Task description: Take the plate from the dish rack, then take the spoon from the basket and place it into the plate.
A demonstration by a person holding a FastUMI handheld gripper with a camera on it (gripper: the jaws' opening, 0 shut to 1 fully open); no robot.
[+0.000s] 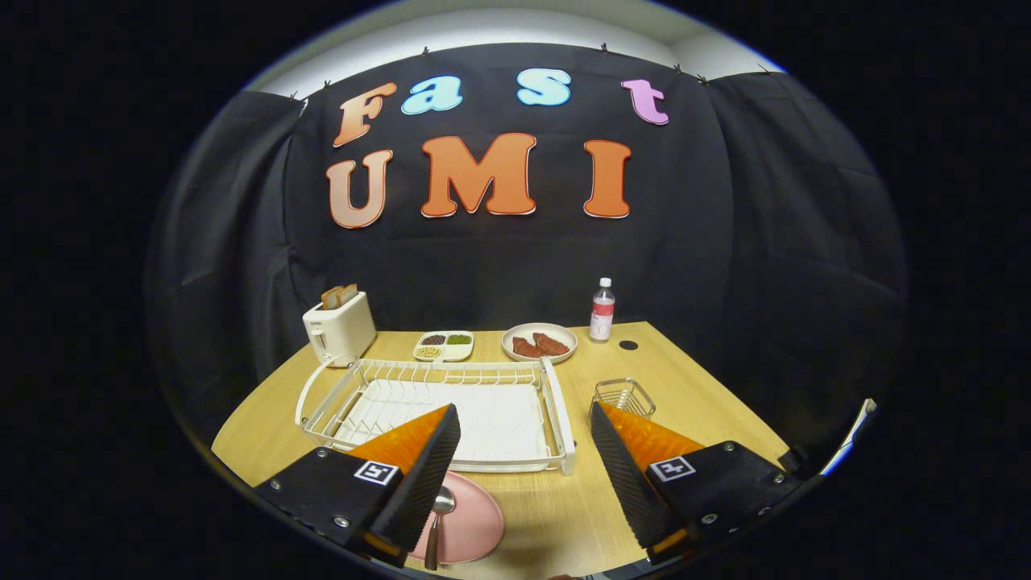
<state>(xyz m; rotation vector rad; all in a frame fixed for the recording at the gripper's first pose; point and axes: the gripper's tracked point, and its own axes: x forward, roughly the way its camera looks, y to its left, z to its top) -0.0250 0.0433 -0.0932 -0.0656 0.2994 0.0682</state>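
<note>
Spoon [437, 519] lying in pink plate [471, 528], near-left of claw [523, 475], handle pointing near; claw fingers standing apart, gripping nothing.

Wooden table [685, 403] with dish rack [439, 411], plate [471, 524], basket [624, 396], toaster [338, 326], bottle [602, 310], two food dishes.

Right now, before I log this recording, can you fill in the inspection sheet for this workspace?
Surface: light wooden table, with a small dark round spot near the bottle.
Job's things: white wire dish rack holds no plate; round pink plate on the table, metal spoon lying in it; clear wire basket.
Clutter: cream toaster, white divided dish, bowl of brown food, clear plastic bottle.
Grippers: gripper jaws open, holding nothing.
Cables: nothing seen.
Surroundings: black cloth wall.
</note>
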